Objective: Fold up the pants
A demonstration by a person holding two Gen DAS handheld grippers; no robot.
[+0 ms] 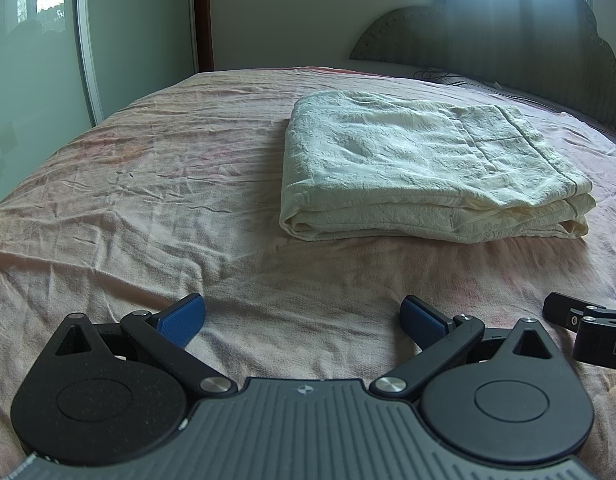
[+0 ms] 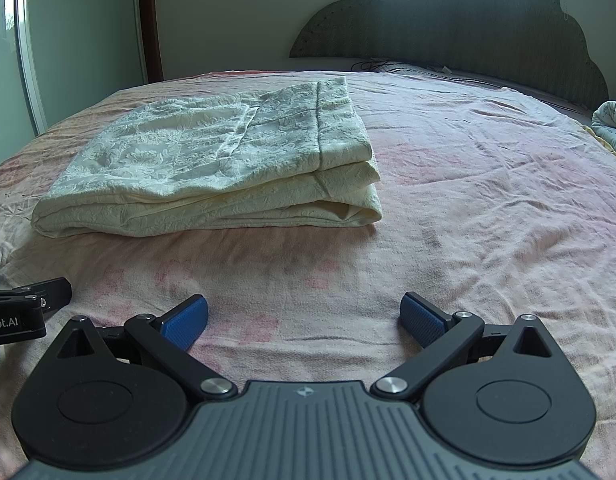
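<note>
- Lay folded into a thick cream stack on the pink bedsheet (image 1: pixel 148 184): the pants (image 1: pixel 419 168), well ahead of both tools, likely set down as finished.
- Rested low near the sheet, left gripper (image 1: pixel 302 314) and right gripper (image 2: pixel 304 314), jaws spread wide, nothing held.
- Could not make out waistband or legs within the folds; bundle at far right cut off.

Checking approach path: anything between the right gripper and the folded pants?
Nothing: right wrist view shows only bare pink sheet between right gripper and folded pants.
</note>
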